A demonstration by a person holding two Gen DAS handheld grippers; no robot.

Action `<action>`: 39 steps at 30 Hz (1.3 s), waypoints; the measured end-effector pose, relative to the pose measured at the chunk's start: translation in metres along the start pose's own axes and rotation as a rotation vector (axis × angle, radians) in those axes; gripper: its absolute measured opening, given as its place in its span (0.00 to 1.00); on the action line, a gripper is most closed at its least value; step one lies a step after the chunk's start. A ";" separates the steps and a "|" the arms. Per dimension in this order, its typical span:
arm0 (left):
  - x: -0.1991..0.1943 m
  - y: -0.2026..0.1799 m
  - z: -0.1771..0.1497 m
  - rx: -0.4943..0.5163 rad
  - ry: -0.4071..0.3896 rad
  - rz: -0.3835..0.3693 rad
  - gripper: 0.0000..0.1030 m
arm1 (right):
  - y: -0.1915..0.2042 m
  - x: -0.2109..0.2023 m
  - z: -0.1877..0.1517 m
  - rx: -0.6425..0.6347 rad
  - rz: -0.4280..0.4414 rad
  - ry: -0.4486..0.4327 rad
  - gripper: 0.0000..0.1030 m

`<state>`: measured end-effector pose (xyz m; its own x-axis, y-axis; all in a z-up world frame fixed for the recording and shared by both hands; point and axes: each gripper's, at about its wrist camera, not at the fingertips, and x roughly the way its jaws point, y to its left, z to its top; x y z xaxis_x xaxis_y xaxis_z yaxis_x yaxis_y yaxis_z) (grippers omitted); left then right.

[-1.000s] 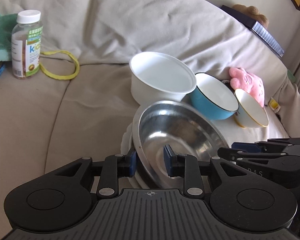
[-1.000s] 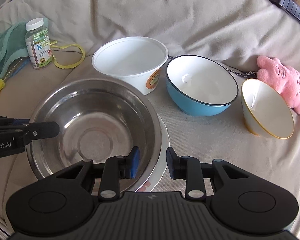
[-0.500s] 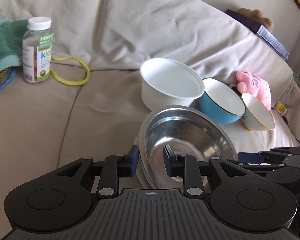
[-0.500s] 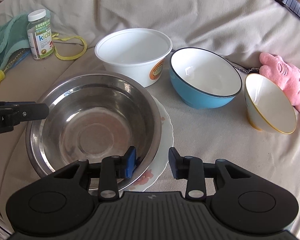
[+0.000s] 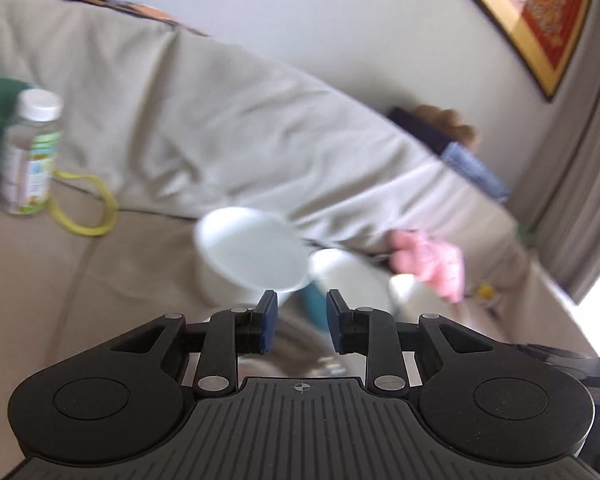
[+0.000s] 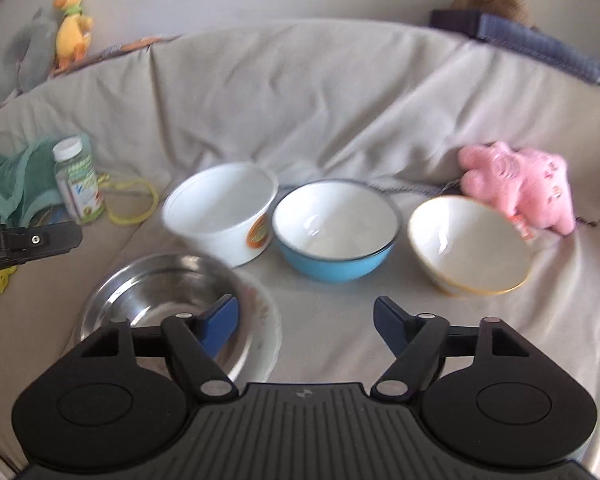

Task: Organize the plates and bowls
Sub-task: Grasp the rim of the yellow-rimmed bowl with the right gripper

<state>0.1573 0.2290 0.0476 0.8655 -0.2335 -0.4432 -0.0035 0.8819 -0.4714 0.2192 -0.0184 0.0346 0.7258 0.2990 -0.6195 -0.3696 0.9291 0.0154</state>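
A steel bowl (image 6: pixel 160 292) rests on a floral white plate (image 6: pixel 266 320) on the sofa seat. Behind stand a white tub (image 6: pixel 220 208), a blue bowl (image 6: pixel 336 228) and a tilted gold-rimmed white bowl (image 6: pixel 468 244). My right gripper (image 6: pixel 304 322) is wide open and empty, lifted back from the steel bowl's near rim. My left gripper (image 5: pixel 300 326) is slightly open and empty, raised above the steel bowl (image 5: pixel 292 344); the blurred white tub (image 5: pixel 252 252) lies just beyond it. The left gripper's tip (image 6: pixel 40 240) shows at the left of the right wrist view.
A vitamin bottle (image 6: pixel 78 180), a yellow cord (image 6: pixel 134 204) and a green cloth (image 6: pixel 8 184) lie at the left. A pink plush (image 6: pixel 520 184) sits behind the gold-rimmed bowl. The sofa back cushion (image 6: pixel 300 100) rises behind everything.
Both grippers let go of the steel bowl's rim and pulled back and upward. The right gripper's jaws spread wide. The steel bowl stays on the plate.
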 end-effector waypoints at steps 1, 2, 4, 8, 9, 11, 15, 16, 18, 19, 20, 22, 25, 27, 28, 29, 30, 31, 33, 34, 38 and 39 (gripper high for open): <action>0.006 -0.013 0.007 0.003 0.015 -0.034 0.28 | -0.011 -0.006 0.003 0.003 -0.022 -0.022 0.79; 0.014 -0.026 0.014 0.009 0.032 -0.051 0.28 | -0.027 -0.012 0.009 0.006 -0.058 -0.040 0.82; 0.033 -0.054 0.032 0.041 0.076 -0.075 0.28 | -0.056 -0.020 0.018 0.019 -0.122 -0.068 0.85; 0.081 -0.113 0.059 0.190 0.185 -0.066 0.28 | -0.110 -0.032 0.032 0.051 -0.213 -0.118 0.95; 0.096 -0.125 0.063 0.219 0.224 -0.062 0.28 | -0.124 -0.035 0.033 0.055 -0.225 -0.131 0.95; 0.133 -0.144 0.064 0.250 0.313 -0.075 0.28 | -0.146 -0.036 0.031 0.050 -0.189 -0.133 0.95; 0.207 -0.168 0.051 0.306 0.418 -0.064 0.28 | -0.189 -0.015 0.017 0.114 -0.086 -0.029 0.94; 0.225 -0.173 0.048 0.318 0.441 -0.071 0.28 | -0.197 -0.009 0.009 0.159 -0.094 -0.012 0.93; 0.260 -0.179 0.045 0.342 0.493 -0.071 0.29 | -0.210 0.005 -0.004 0.205 -0.087 0.024 0.85; 0.277 -0.180 0.044 0.359 0.521 -0.061 0.29 | -0.216 0.010 -0.010 0.223 -0.082 0.036 0.83; 0.288 -0.180 0.043 0.368 0.537 -0.046 0.29 | -0.220 0.015 -0.014 0.238 -0.079 0.043 0.80; 0.305 -0.177 0.046 0.380 0.550 -0.010 0.29 | -0.229 0.024 -0.025 0.272 -0.074 0.052 0.78; 0.322 -0.173 0.052 0.399 0.563 -0.011 0.29 | -0.246 0.044 -0.033 0.348 -0.053 0.051 0.77; 0.341 -0.174 0.055 0.392 0.568 -0.010 0.29 | -0.257 0.060 -0.034 0.450 -0.015 0.048 0.74; 0.355 -0.176 0.053 0.390 0.586 -0.007 0.29 | -0.261 0.070 -0.033 0.518 0.026 0.046 0.72; 0.367 -0.176 0.050 0.391 0.606 0.000 0.29 | -0.262 0.079 -0.032 0.568 0.064 0.048 0.68; 0.378 -0.176 0.046 0.389 0.618 0.018 0.29 | -0.262 0.088 -0.031 0.606 0.097 0.050 0.66; 0.387 -0.174 0.041 0.386 0.630 0.040 0.29 | -0.259 0.097 -0.029 0.634 0.120 0.054 0.65; 0.400 -0.171 0.032 0.382 0.652 0.042 0.30 | -0.252 0.114 -0.025 0.654 0.126 0.078 0.54; 0.404 -0.170 0.027 0.379 0.658 0.030 0.30 | -0.249 0.122 -0.024 0.652 0.133 0.092 0.49; 0.409 -0.169 0.012 0.388 0.678 0.018 0.32 | -0.239 0.153 -0.021 0.634 0.151 0.180 0.24; 0.408 -0.172 0.011 0.387 0.675 0.023 0.34 | -0.237 0.155 -0.020 0.626 0.143 0.190 0.23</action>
<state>0.5163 -0.0130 -0.0438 0.3743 -0.3025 -0.8766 0.2647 0.9408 -0.2117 0.4082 -0.1967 -0.0809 0.5585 0.4381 -0.7044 -0.0060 0.8513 0.5247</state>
